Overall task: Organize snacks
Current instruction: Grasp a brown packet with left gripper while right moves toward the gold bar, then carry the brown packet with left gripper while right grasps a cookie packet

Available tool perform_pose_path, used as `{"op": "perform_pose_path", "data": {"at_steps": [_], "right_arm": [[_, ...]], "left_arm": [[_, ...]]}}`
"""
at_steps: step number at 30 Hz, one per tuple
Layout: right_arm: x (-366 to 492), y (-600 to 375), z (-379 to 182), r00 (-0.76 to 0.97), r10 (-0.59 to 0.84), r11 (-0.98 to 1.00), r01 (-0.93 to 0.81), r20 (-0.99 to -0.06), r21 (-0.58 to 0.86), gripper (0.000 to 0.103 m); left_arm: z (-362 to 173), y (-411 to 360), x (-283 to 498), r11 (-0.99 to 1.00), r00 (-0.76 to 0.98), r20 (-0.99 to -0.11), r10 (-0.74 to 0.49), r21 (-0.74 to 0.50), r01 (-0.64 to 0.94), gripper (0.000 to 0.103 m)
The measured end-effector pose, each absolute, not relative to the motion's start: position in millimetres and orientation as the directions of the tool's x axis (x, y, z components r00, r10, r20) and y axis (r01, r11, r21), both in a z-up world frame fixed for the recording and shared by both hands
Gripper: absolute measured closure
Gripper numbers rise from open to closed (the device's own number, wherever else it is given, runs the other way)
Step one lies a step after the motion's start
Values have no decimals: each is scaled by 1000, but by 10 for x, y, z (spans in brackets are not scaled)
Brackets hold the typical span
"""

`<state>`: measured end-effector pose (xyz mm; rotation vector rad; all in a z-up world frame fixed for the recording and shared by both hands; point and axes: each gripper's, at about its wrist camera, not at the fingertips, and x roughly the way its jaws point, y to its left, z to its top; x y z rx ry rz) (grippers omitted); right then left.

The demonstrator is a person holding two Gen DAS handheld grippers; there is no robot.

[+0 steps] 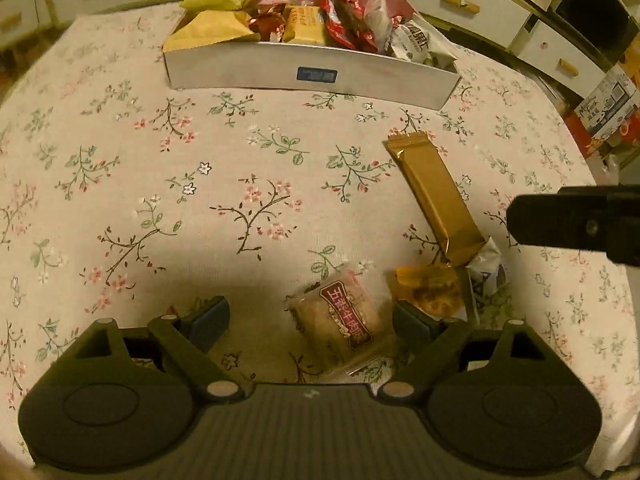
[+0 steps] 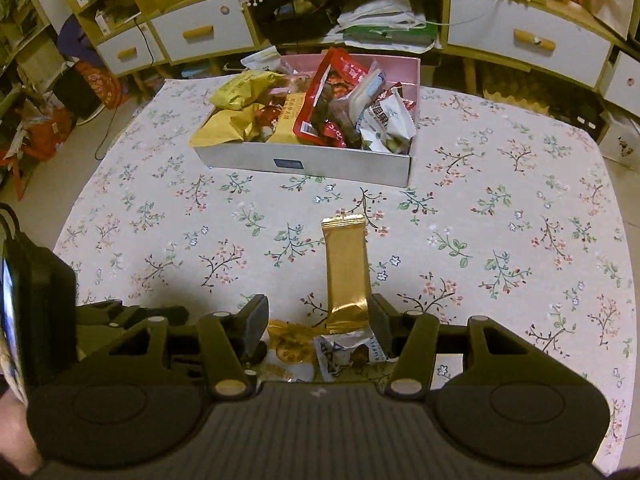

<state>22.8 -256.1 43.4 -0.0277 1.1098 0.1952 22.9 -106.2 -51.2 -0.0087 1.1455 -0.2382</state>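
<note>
floral desk (image 1: pixel 120 160) has a full snack box (image 1: pixel 312 76) at the back. left hand-held gripper (image 1: pixel 310 320) gapes wide around a clear-wrapped pastry (image 1: pixel 340 326). right hand-held gripper (image 2: pixel 318 322) sits half open around a gold bar (image 2: pixel 346 272), not pinching it.

Landmark: the snack box (image 1: pixel 312 76) on the flowered tablecloth (image 1: pixel 120 160).
Left wrist view: looking steeply down and forward from close above the cloth, facing the box's long grey side.
Right wrist view: sitting slightly further back, facing the same side of the box (image 2: pixel 308 164), taking in the drawers (image 2: pixel 200 32) behind it.
Shared: box, cloth, and the gold wrapper (image 1: pixel 434 196) (image 2: pixel 346 272) lying nearer than the box.
</note>
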Motion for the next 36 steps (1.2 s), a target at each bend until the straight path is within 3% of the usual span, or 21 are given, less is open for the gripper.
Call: {"op": "perform_pose_path", "data": {"at_steps": [3,6,7,9,18,25,36], "right_arm": [[222,-2542,423,427,142,982,-176,-893,72,52],[222,-2556,412,425,141,982,-172,-894,73,52],[224,-2562,411,424,140,983,-170,-895,73,52],[224,-2579,403,423,135,984,-161,-896,73,52],[235,-2592,211,367,122,987,-142,-922,74,52],[195,-2453,-86,218,218,974,-109,-951,199,53],[177,-2232,-246,222,124,988,-115,-967,100,51]], "left_arm": [[-515,-1073,196,973,424,-886,-187,-109,201,20],[-501,-1080,189,972,458,-874,-165,-66,225,40],[-492,-1062,194,972,465,-870,-166,-65,226,51],[-479,-991,232,972,459,-868,-189,-97,215,63],[-410,-866,294,973,448,-872,-198,-120,197,63],[-315,-669,382,982,464,-867,-182,-133,137,63],[-305,-625,384,980,458,-868,-193,-147,136,63]]}}
